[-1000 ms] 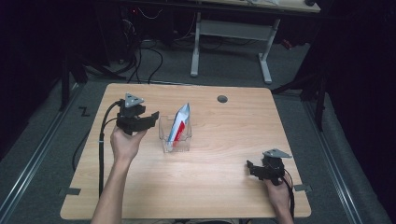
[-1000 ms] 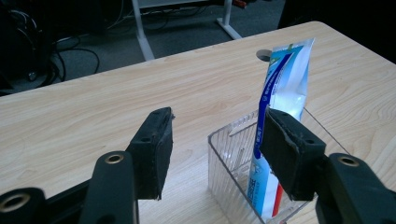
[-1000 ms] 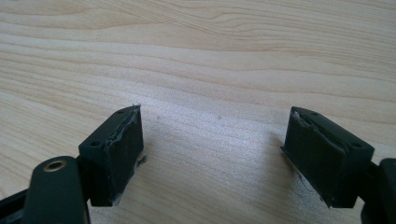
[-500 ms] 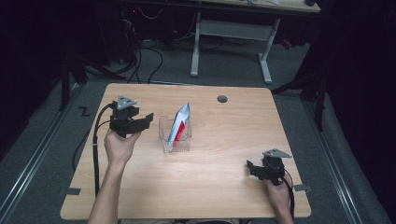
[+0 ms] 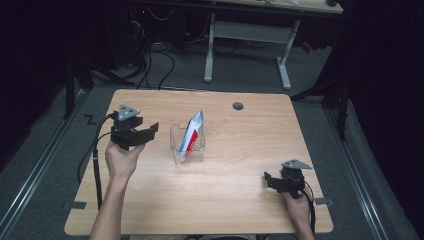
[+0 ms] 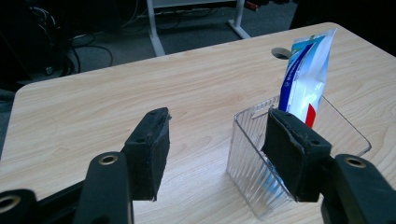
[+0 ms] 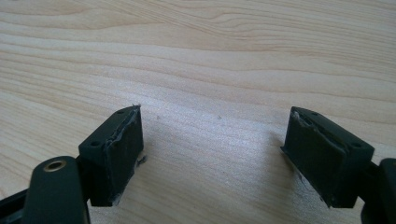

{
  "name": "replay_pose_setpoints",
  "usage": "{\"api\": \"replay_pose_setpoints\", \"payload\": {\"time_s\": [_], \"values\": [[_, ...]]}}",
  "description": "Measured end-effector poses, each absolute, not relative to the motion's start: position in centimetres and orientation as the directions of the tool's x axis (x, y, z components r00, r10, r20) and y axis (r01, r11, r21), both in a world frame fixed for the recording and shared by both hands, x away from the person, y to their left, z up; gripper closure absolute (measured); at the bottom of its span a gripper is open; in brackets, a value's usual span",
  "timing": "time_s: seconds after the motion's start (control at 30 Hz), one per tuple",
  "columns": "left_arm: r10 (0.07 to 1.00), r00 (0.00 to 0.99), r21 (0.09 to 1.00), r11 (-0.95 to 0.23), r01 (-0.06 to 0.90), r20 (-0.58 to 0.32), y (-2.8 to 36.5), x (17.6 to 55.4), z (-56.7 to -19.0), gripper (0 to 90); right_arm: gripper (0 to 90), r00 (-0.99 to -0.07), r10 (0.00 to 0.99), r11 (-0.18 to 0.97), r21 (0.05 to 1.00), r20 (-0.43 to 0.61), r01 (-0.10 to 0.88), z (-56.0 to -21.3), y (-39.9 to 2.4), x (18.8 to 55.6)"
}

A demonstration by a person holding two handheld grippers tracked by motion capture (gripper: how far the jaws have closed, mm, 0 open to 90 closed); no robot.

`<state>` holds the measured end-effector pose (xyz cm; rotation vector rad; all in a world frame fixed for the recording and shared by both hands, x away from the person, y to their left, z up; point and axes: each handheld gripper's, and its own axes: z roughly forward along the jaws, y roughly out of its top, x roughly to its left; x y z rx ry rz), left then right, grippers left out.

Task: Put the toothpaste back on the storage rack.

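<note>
— Standing in the clear plastic box [image 5: 187,145] near the middle of the wooden table [image 5: 240,210], the toothpaste tube [image 5: 194,131] is leaning with its flat crimped end up, towards the far side. Is the left gripper [image 5: 150,129] touching it?

— No. That gripper is hovering just to the left of the box in the high view, with a gap of bare wood between them. Its jaws are standing wide apart and have just been opening, with nothing between the pads.

— And from the gripper's own camera?

— In the left gripper view the box [image 6: 299,163] is sitting partly behind the right-hand pad, and the tube [image 6: 306,77] is rising out of it, blue and white with a red patch low down. The round hole [image 6: 280,52] in the tabletop is showing just beyond it.

— What is the right gripper [image 5: 269,181] doing?

— It is resting low at the near right corner of the table, well apart from the box. In the right gripper view its jaws are gaping over plain wood grain [image 7: 201,70], gripping nothing.
</note>
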<state>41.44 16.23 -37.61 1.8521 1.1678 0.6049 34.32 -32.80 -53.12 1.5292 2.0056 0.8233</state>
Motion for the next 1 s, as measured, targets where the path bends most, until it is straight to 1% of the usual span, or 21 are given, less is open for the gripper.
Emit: {"api": "replay_pose_setpoints", "payload": {"time_s": [1.0], "values": [[0.906,0.421,0.847,-0.184,0.499,-0.051,18.3,40.1,-38.3,39.3,19.5,-0.257,0.966,0.193,0.712,-0.018,0.675,-53.1,-32.8,34.3]]}}
